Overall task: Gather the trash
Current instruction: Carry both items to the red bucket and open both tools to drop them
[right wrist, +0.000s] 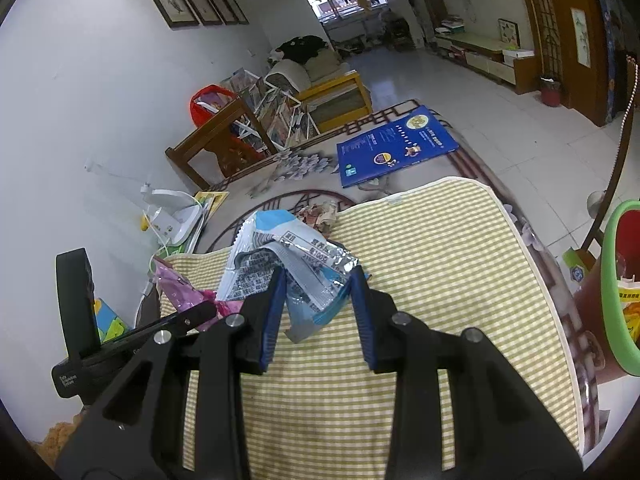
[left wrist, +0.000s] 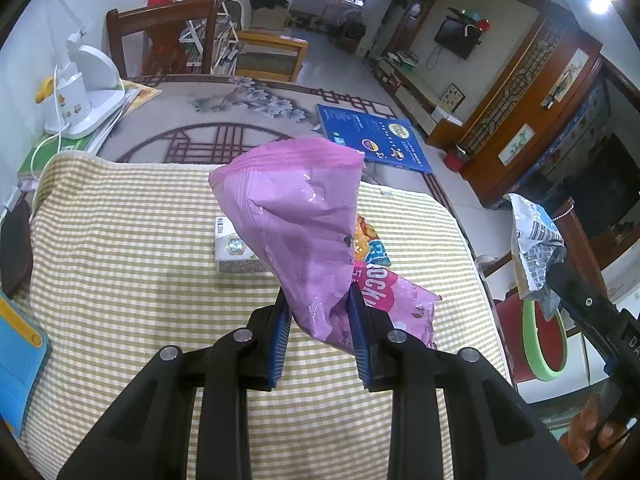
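My left gripper (left wrist: 318, 300) is shut on a crumpled pink wrapper (left wrist: 292, 208) and holds it up above the checked cloth (left wrist: 140, 240). A second pink packet (left wrist: 400, 308) lies on the cloth just right of the fingers, with an orange snack bag (left wrist: 370, 240) behind it. My right gripper (right wrist: 320, 280) is shut on a silver and blue wrapper (right wrist: 280, 256), held above the cloth (right wrist: 420, 248); that wrapper also shows in the left wrist view (left wrist: 536, 240). A red bin with a green rim (right wrist: 620, 280) stands at the right edge, trash inside; it shows in the left wrist view (left wrist: 540, 340) too.
A small white box (left wrist: 234, 250) sits on the cloth. A white lamp and cup (left wrist: 84, 88) stand at the table's far left. A blue booklet (left wrist: 372, 136) lies at the far right of the table. A crumpled paper scrap (right wrist: 320, 212) lies beyond the cloth. A wooden chair (left wrist: 160, 36) stands behind.
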Tool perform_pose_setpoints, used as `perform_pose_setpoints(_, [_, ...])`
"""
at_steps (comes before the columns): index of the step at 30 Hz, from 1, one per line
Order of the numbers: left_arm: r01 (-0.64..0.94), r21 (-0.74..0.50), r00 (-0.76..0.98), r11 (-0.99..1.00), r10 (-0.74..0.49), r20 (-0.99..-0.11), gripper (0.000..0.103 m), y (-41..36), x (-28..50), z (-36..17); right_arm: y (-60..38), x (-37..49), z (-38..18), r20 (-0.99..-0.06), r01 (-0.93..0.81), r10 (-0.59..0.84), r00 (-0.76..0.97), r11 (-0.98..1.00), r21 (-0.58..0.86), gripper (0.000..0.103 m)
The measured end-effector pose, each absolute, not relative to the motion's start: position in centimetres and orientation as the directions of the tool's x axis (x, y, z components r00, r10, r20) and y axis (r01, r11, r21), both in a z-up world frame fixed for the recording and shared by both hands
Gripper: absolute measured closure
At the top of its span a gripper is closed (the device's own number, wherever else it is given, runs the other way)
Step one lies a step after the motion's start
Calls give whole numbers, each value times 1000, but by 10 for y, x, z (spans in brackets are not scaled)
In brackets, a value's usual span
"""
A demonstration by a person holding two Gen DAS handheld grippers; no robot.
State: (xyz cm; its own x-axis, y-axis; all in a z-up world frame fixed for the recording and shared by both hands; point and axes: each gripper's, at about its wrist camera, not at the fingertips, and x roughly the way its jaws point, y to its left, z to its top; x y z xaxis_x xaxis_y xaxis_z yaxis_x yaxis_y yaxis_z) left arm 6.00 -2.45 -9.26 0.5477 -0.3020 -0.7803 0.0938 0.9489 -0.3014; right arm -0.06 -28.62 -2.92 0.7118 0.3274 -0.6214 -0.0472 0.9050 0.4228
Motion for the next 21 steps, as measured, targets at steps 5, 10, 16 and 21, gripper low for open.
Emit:
perform_pose_setpoints(5, [97, -283, 555, 954, -288, -781, 78, -32, 61, -89, -295, -1, -29, -614, -47, 329, 717, 902, 429, 70])
perform_pose_setpoints(10, [96, -278, 556, 956, -284, -781, 77, -40, 62, -86, -305, -2, -29, -610, -44, 332, 719, 898, 437, 70])
perform_pose_setpoints(16, [99, -262, 565, 960, -271, -779, 77, -59, 61, -81, -323, -3, -28, -605, -52, 345, 718, 893, 447, 70])
perform_pose_setpoints(21, [98, -250, 572, 963, -260, -778, 77, -77, 59, -78, -339, -4, -29, -604, -61, 356, 713, 890, 452, 70])
